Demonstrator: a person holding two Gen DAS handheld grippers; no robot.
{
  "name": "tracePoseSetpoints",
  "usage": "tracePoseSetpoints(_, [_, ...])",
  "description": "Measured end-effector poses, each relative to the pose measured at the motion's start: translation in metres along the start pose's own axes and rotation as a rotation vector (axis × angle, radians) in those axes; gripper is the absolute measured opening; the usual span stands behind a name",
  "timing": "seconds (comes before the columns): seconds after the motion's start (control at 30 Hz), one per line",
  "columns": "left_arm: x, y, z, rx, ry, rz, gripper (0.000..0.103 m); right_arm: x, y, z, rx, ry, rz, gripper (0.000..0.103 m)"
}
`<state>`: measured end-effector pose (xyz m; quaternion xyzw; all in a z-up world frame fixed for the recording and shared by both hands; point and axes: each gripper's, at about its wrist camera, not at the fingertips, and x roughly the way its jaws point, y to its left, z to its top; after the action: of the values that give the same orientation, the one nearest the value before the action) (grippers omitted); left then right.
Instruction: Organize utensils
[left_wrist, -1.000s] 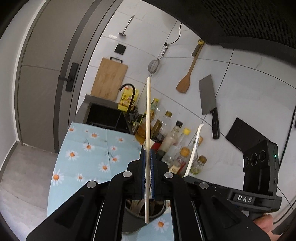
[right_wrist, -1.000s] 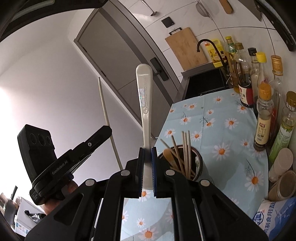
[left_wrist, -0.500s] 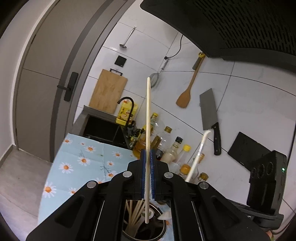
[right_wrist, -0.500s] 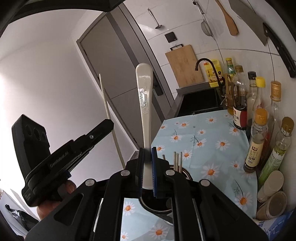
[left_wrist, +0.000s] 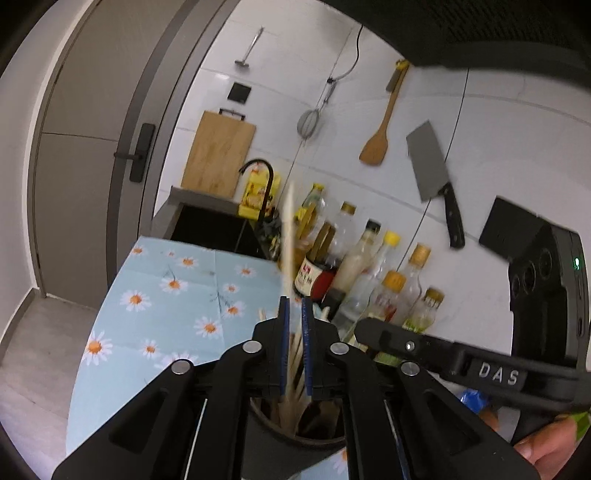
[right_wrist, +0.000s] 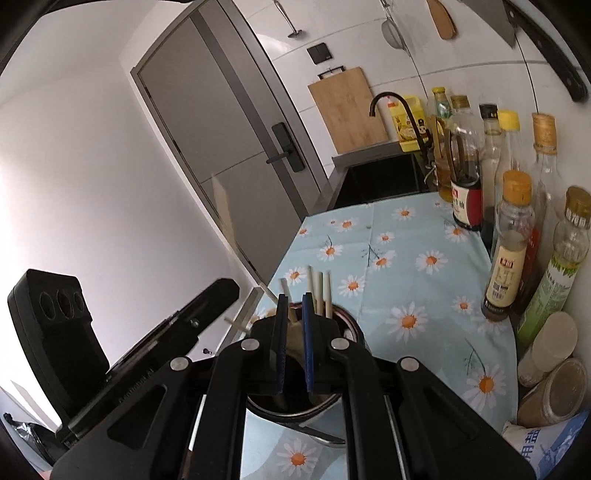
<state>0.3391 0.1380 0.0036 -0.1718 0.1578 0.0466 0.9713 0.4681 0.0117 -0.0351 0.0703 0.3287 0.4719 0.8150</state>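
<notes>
Hovering over the dark utensil cup (left_wrist: 295, 439), the left gripper (left_wrist: 294, 314) has its blue pads a little apart; a pale chopstick (left_wrist: 289, 236), motion-blurred, runs between them w/o clear contact, lower end inside the cup w/ other sticks. Right gripper (right_wrist: 293, 301) also sits above the cup (right_wrist: 347, 321), pads spread, nothing between them; chopstick tips (right_wrist: 318, 290) poke up just past it. Both point fwd & slightly down. Beyond: daisy tablecloth (right_wrist: 402, 243), bottles (right_wrist: 511, 240) along the wall, then sink (left_wrist: 207, 229), cutting board (left_wrist: 218, 155).
</notes>
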Motion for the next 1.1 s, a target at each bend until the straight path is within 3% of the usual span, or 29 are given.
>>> tracePoseSetpoints(0.3, [-0.024, -0.007, -0.009, 0.013, 0.027, 0.044, 0.011, -0.027, -0.006, -0.008, 0.054, -0.022, 0.04, 0.011])
tracePoseSetpoints(0.37, [-0.03, -0.012, -0.011, 0.032, 0.04, 0.063, 0.011, -0.038, -0.005, -0.009, 0.059, -0.036, 0.052, 0.022])
tracePoseSetpoints(0.5, [-0.043, -0.021, -0.014, 0.027, 0.054, 0.082, 0.024, -0.061, -0.008, -0.013, 0.075, -0.049, 0.064, 0.026])
tracePoseSetpoints(0.63, [-0.06, -0.03, -0.021, 0.001, 0.071, 0.096, 0.025, -0.088, -0.005, -0.018, 0.061, -0.063, 0.037, 0.036])
tracePoseSetpoints(0.83, [-0.091, -0.047, -0.038, 0.01, 0.13, 0.12, 0.044, -0.127, -0.002, -0.034, 0.042, -0.064, 0.047, 0.05])
tracePoseSetpoints(0.93, [-0.109, -0.054, -0.045, 0.028, 0.136, 0.115, 0.062, -0.144, 0.005, -0.045, -0.015, -0.061, 0.004, 0.063])
tracePoseSetpoints(1.0, [-0.122, -0.057, -0.05, 0.024, 0.151, 0.117, 0.075, -0.154, 0.011, -0.055, -0.058, -0.059, -0.033, 0.065])
tracePoseSetpoints(1.07, [-0.133, -0.061, -0.054, 0.04, 0.164, 0.121, 0.079, -0.164, 0.015, -0.067, -0.083, -0.056, -0.055, 0.082])
tracePoseSetpoints(1.1, [-0.141, -0.064, -0.057, 0.06, 0.163, 0.124, 0.085, -0.167, 0.017, -0.072, -0.092, -0.058, -0.062, 0.085])
